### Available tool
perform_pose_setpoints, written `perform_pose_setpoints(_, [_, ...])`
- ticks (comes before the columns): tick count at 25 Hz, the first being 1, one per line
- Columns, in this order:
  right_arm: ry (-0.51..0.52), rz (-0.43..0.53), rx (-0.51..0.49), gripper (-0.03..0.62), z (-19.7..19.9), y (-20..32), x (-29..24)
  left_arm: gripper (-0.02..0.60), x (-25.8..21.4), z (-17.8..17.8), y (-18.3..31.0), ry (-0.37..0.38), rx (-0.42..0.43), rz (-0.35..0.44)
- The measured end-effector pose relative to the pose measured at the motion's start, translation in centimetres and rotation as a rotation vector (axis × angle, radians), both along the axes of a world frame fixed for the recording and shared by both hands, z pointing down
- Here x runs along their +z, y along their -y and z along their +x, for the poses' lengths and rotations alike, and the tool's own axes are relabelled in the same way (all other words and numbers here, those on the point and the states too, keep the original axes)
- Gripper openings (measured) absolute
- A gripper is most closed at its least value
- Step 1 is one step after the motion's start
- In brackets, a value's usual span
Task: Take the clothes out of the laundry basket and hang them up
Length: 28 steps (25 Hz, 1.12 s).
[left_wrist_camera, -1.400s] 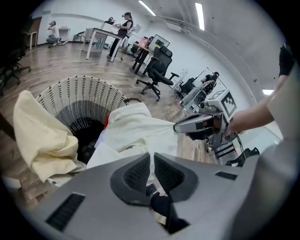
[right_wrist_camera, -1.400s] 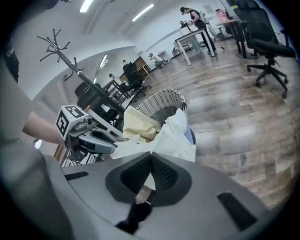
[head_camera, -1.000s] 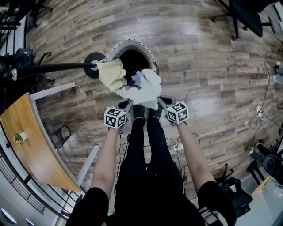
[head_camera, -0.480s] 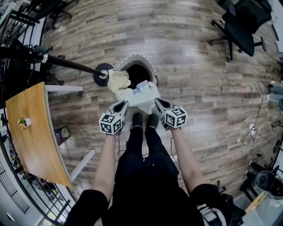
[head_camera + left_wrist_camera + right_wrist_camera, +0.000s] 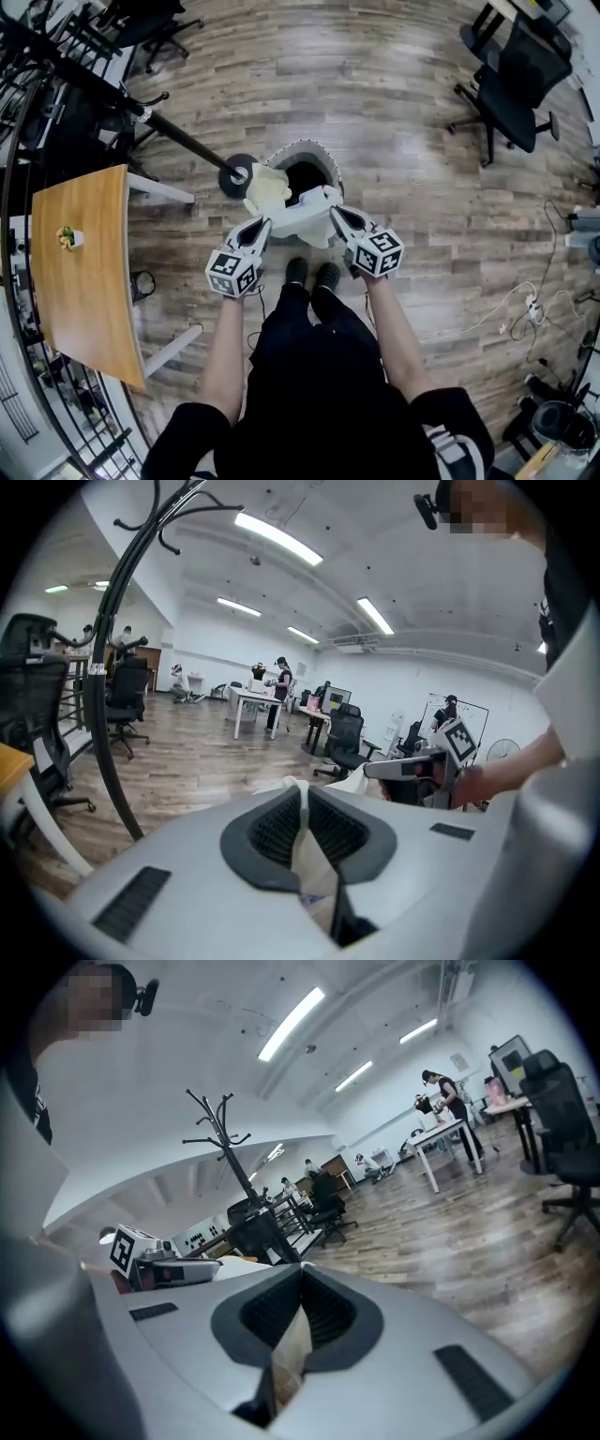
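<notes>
Both left claw [image 5: 266, 223] and right claw [image 5: 334, 212] pinch white garment [image 5: 305, 216]; basket [image 5: 327, 157] below.

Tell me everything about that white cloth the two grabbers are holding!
The white cloth is a soft, crumpled garment stretched between the left gripper and right gripper, each shut on an edge of it. It hangs over the round laundry basket's near rim, beside a pale yellow cloth; whether they touch is unclear.
</notes>
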State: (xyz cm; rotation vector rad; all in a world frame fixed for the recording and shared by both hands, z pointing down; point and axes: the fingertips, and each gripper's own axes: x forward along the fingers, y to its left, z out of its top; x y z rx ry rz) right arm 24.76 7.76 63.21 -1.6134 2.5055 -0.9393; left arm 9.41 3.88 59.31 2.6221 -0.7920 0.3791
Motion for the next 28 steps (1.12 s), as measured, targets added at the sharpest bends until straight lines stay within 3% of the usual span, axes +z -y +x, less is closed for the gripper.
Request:
perform_pose_setpoints(16, [-0.010,0.147,-0.148,0.009,-4.7,1.1,-8.1,0.041,-6.5,-5.6,-0.5,-0.052,-0.169,0.140])
perform_pose_setpoints(24, [-0.008,0.160,-0.187,0.009,-7.8,2.8,-9.6,0.040,-8.2,-9.3,0.9,-0.071,-0.219,0.173])
perform_pose_setpoints(28, [0.018,0.166,-0.172,0.009,-9.1,4.0,-10.6,0.040,-8.7,-10.6,2.1,-0.084,-0.205,0.176])
